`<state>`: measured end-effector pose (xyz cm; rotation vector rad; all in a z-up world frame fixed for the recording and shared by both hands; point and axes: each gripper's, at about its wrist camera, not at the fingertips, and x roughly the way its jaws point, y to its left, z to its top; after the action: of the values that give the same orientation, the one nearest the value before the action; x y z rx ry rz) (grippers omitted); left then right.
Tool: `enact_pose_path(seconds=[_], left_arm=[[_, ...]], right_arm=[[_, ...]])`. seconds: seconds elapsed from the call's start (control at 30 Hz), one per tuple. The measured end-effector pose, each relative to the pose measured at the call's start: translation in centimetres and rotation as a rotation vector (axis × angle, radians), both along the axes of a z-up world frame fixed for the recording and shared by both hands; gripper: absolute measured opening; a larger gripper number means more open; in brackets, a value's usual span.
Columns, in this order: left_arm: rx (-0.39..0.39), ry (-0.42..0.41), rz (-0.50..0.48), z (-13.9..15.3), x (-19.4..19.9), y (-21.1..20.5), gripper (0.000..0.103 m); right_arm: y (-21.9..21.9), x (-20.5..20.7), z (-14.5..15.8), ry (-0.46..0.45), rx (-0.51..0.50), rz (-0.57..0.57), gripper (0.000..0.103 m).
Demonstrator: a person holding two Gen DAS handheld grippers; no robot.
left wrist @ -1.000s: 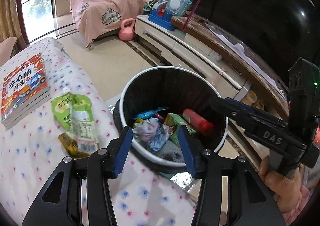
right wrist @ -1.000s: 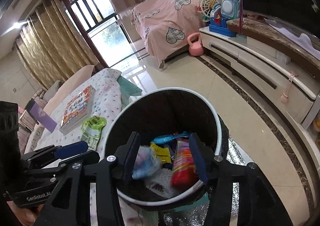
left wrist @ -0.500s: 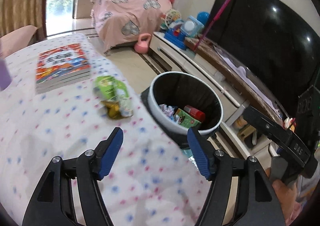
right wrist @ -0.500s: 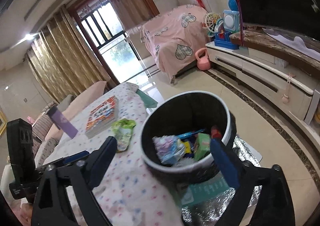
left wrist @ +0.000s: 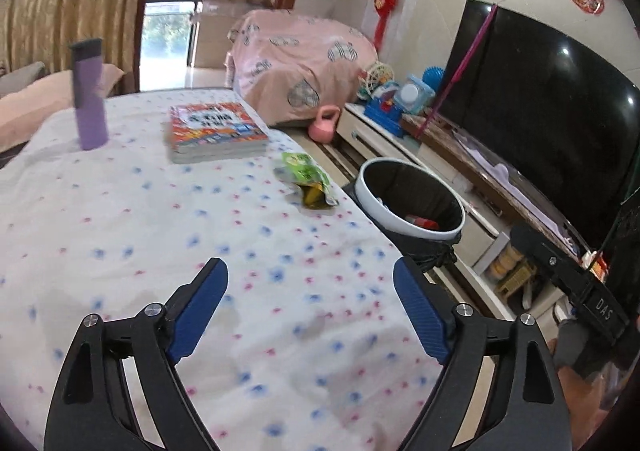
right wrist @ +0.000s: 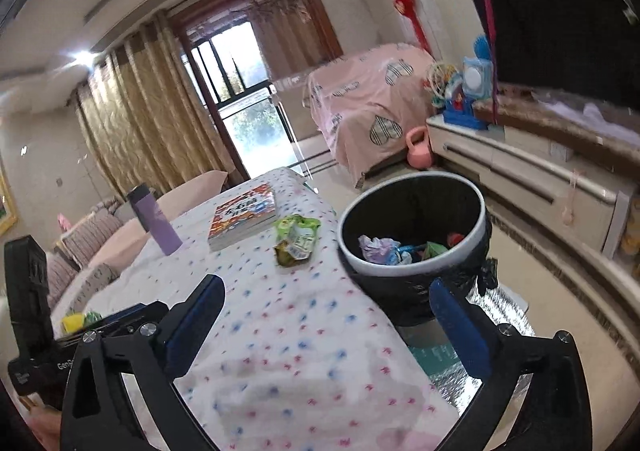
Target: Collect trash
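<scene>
A black bin with a white rim [left wrist: 370, 187] [right wrist: 349, 251] stands beside the table and holds several wrappers. On the dotted tablecloth near the bin lies a crumpled green snack wrapper [left wrist: 306, 171] [right wrist: 298, 237]. Another yellow-green wrapper [right wrist: 80, 320] lies at the table's near left. My left gripper [left wrist: 310, 271] hovers over the cloth, its jaws opening, nothing between them. My right gripper [right wrist: 328, 289] hangs over the table's edge short of the bin, its jaws also opening and empty.
A stack of books [left wrist: 216, 131] [right wrist: 244, 217] and a purple bottle [left wrist: 90, 107] [right wrist: 156, 227] stand further back on the table. A low TV cabinet [right wrist: 532, 171] runs behind the bin, with a pink kettlebell [right wrist: 420, 149] on the floor.
Both grippers have pulled back from right above the bin to over the table, and their jaws have spread wider. The bin now sits further off.
</scene>
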<state>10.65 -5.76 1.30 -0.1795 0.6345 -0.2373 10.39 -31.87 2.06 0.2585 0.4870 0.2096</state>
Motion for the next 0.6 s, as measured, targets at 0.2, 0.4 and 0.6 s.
enact_pose_path(seconds=[0.2, 0.4, 0.6], left_arm=[[0.049, -0.140, 0.092, 0.7, -3.4, 1.5, 0.103], [0.127, -0.214, 0.177, -0.8, -5.4, 1.8, 0.103], [0.185, -0.237, 0.209, -1.5, -6.4, 1.8, 0.103]], right_arm=[[2.4, -3.2, 1.8, -0.152, -0.112, -0.026, 0.103], [2.3, -4.5, 0.0, -0.174, -0.064, -0.072, 0.103], [3.2, -5.3, -1.3, -0.203, -0.116, -0.104, 0.103]])
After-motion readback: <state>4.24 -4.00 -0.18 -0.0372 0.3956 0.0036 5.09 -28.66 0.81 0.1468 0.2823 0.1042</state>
